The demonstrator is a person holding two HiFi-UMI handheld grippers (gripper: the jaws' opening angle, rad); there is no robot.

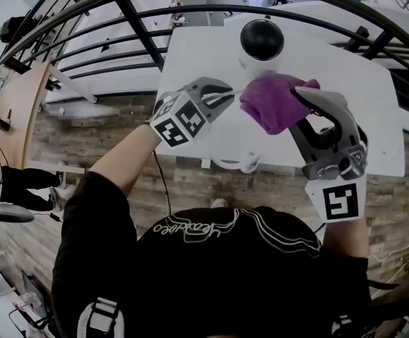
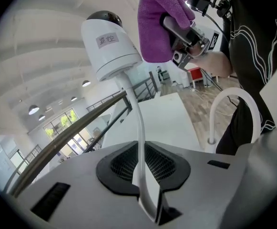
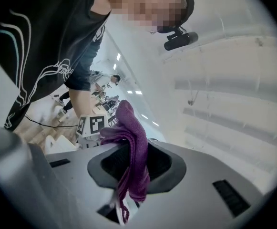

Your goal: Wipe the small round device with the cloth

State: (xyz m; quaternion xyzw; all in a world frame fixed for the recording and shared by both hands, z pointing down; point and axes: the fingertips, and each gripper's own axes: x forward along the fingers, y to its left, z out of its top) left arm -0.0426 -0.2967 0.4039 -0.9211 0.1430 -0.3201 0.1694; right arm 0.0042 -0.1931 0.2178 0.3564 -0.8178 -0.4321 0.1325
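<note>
Two tongs share the work here, and each grip has a clear purpose. Your left tongs (image 1: 222,96) are pinched shut on the thin white stem (image 2: 139,128) that runs down from the base of the small round device (image 1: 262,44). This holds the device up in the air above the white bench (image 1: 373,118), not resting on it. Gripping the stem and not the body leaves the white housing and the black dome bare all round, so the cloth can reach every side. It also means the device sits out at the end of a slim, springy stalk. By my reckoning a firm push will bend it away from you.

Your right tongs (image 1: 301,96) are clamped on the purple cloth (image 1: 271,101), which is bunched into a thick wad that bulges past the tips. That padding is what should meet the plastic, not the hard tongs themselves. From the left gripper view the wad hangs just beside the housing, on the side nearer you. Whether it actually touches I cannot tell.

Wiping looks barely begun or about to begin. The next pass likely needs light pressure, with your left hand turning the stem to present fresh surface.
</note>
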